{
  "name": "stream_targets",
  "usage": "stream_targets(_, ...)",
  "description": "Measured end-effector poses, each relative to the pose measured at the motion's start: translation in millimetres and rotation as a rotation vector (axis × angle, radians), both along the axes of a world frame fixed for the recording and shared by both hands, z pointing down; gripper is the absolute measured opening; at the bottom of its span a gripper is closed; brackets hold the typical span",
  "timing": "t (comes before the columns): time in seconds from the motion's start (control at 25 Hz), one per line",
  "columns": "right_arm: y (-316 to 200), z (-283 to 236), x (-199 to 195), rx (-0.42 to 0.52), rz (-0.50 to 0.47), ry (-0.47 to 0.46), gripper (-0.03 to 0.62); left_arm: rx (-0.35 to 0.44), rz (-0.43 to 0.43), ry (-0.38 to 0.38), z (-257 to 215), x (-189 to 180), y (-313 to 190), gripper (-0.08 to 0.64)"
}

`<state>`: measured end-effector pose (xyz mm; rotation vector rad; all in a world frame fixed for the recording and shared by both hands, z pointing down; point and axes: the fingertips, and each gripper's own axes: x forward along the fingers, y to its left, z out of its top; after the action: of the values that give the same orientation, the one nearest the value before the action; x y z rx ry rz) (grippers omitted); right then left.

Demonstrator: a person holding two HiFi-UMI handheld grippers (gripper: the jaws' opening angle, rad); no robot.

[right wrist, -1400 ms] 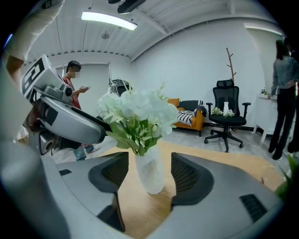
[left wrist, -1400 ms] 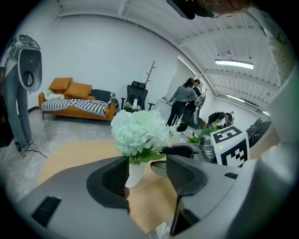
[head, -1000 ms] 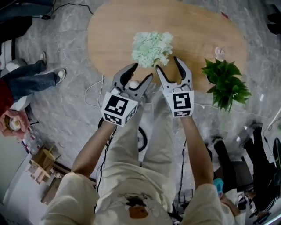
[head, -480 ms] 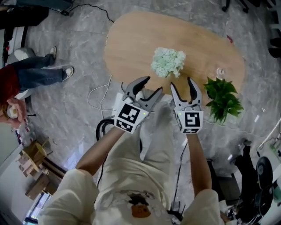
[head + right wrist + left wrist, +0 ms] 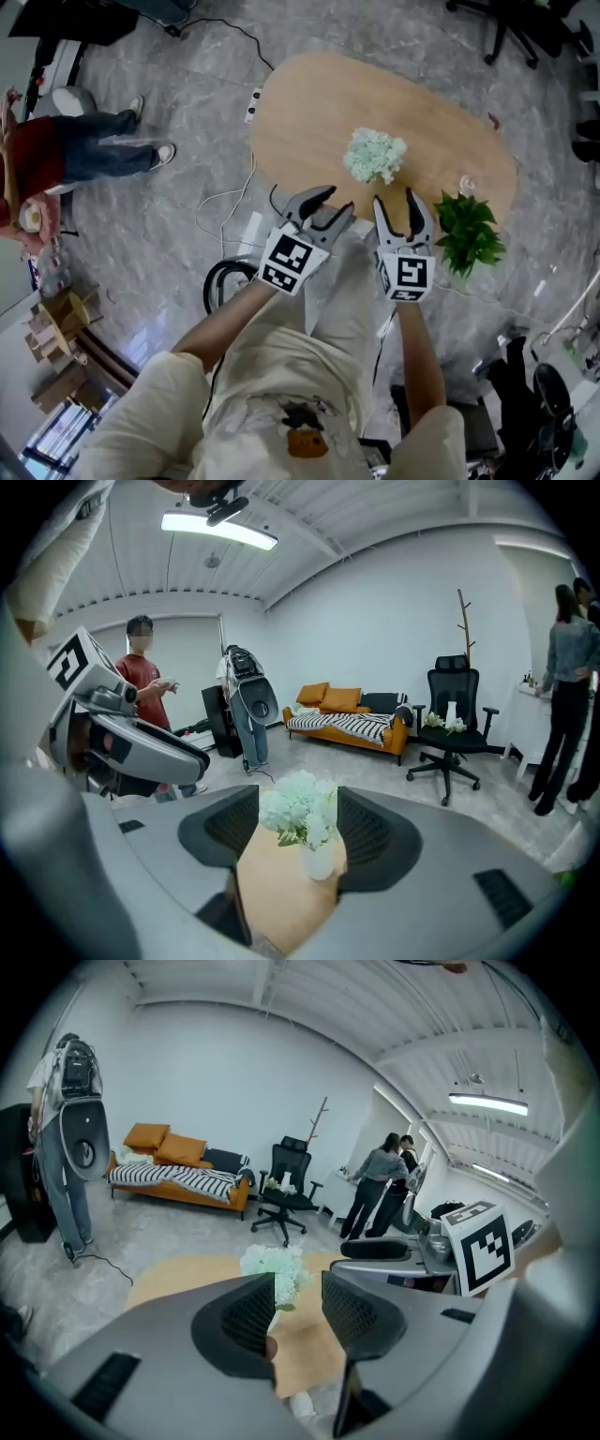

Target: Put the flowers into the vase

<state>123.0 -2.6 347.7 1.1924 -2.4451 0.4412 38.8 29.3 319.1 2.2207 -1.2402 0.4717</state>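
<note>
Flowers [image 5: 375, 155] in vase [image 5: 319, 860] — on wooden table [image 5: 309, 122]

Both bare forearms stretch forward, side by side. The left gripper [image 5: 339, 199] has just been narrowing its jaws, with nothing between them. The right gripper [image 5: 395, 197] has its jaws wide apart and empty.

Oval light-wood table [image 5: 309, 112] on a grey marble floor [image 5: 169, 244]. A green leafy potted plant [image 5: 466, 232] sits at the table's right edge, with a clear glass [image 5: 466, 184] on the top just beside it. A person in a red top and jeans [image 5: 84, 157] stands well left of the table. Beyond it are an orange sofa [image 5: 173, 1147] and a black office chair [image 5: 284, 1194].
</note>
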Motion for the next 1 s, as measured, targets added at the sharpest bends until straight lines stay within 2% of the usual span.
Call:
stream_targets(0.24,3,-38,-22,-0.004,-0.040,-0.030,0.253,0.034,-0.052,0.010,-43,-11,0,0.104)
stream_targets(0.48,9,-87,-41,0.013,-0.069,-0.051,0.165,0.054,-0.098,0.000,-78,-33,7,0.041)
stream_targets(0.68,13,-116,-50,0.011,-0.070,-0.077,0.121,0.072,-0.126,0.007,-102,-45,14,0.021)
stream_targets(1.0,30,-161,-79,0.009,-0.138,-0.118,0.081,0.079,-0.165,0.016,-149,-61,27,0.009)
